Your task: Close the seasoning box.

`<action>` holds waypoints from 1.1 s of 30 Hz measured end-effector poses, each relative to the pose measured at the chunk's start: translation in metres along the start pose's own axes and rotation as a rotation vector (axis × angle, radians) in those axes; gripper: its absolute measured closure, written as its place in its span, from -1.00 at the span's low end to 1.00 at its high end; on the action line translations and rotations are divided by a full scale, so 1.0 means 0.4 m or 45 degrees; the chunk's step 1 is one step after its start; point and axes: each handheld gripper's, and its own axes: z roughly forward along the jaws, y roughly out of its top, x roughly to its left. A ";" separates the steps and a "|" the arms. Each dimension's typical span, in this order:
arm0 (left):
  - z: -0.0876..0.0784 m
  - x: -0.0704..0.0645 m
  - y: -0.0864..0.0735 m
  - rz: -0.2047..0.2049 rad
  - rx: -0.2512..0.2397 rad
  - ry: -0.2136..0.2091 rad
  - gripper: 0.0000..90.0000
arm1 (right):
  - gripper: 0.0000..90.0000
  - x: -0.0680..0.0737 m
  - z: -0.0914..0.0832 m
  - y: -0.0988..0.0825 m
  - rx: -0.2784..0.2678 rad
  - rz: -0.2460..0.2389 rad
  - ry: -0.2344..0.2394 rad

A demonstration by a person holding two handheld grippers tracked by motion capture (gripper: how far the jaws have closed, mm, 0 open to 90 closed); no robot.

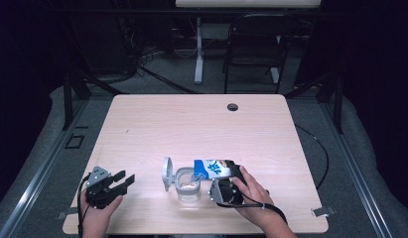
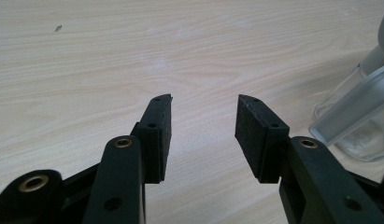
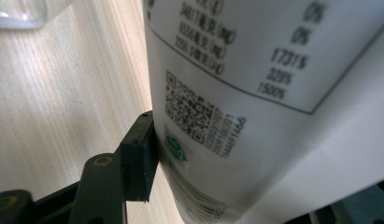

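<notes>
A blue and white carton (image 1: pixel 215 168) is tipped on its side, its top end over a clear glass jar (image 1: pixel 187 187) whose grey hinged lid (image 1: pixel 167 173) stands open. My right gripper (image 1: pixel 225 179) is shut on the carton's lower part. In the right gripper view the carton's white printed side (image 3: pixel 255 93) presses against the left pad (image 3: pixel 139 156), and the other jaw is hidden behind it. My left gripper (image 1: pixel 124 179) rests near the table's front left, open and holding nothing. In its own view, the left gripper (image 2: pixel 203 105) points across bare wood, with the jar (image 2: pixel 362 140) at the right edge.
The light wooden table (image 1: pixel 191 124) has a cable hole (image 1: pixel 233 106) near its far edge. A chair (image 1: pixel 253 44) and a table leg stand on the floor beyond. The jar's rim (image 3: pixel 17 14) lies at the top left of the right gripper view.
</notes>
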 end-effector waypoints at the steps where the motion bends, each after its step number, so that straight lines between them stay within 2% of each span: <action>1: 0.000 0.000 0.000 -0.002 -0.001 -0.001 0.25 | -0.08 0.001 0.001 0.000 0.007 -0.014 -0.002; 6: 0.001 0.001 -0.001 -0.001 0.000 -0.002 0.25 | -0.07 0.007 0.005 0.002 0.025 -0.060 -0.013; 10: 0.001 0.001 -0.001 -0.002 -0.002 -0.003 0.25 | -0.07 0.011 0.008 0.004 0.024 -0.056 -0.010; 11: 0.001 0.001 -0.001 -0.002 -0.001 -0.003 0.25 | -0.07 0.009 0.005 0.006 0.045 -0.077 -0.015; 12: 0.001 0.001 -0.001 -0.002 -0.001 -0.002 0.25 | -0.07 0.011 0.008 0.005 0.027 -0.064 -0.012; 19: 0.001 0.003 -0.001 -0.002 0.003 0.000 0.25 | -0.07 0.013 0.014 0.006 0.037 -0.073 -0.014; 24: 0.001 0.004 -0.002 -0.006 0.002 -0.003 0.25 | -0.07 0.011 0.012 0.009 0.067 -0.104 -0.021; 27: 0.001 0.004 -0.002 -0.007 0.000 -0.003 0.25 | -0.07 0.014 0.015 0.008 0.043 -0.098 -0.021; 33: 0.000 0.004 -0.001 -0.008 0.000 -0.002 0.25 | -0.07 0.014 0.012 0.014 0.063 -0.119 -0.023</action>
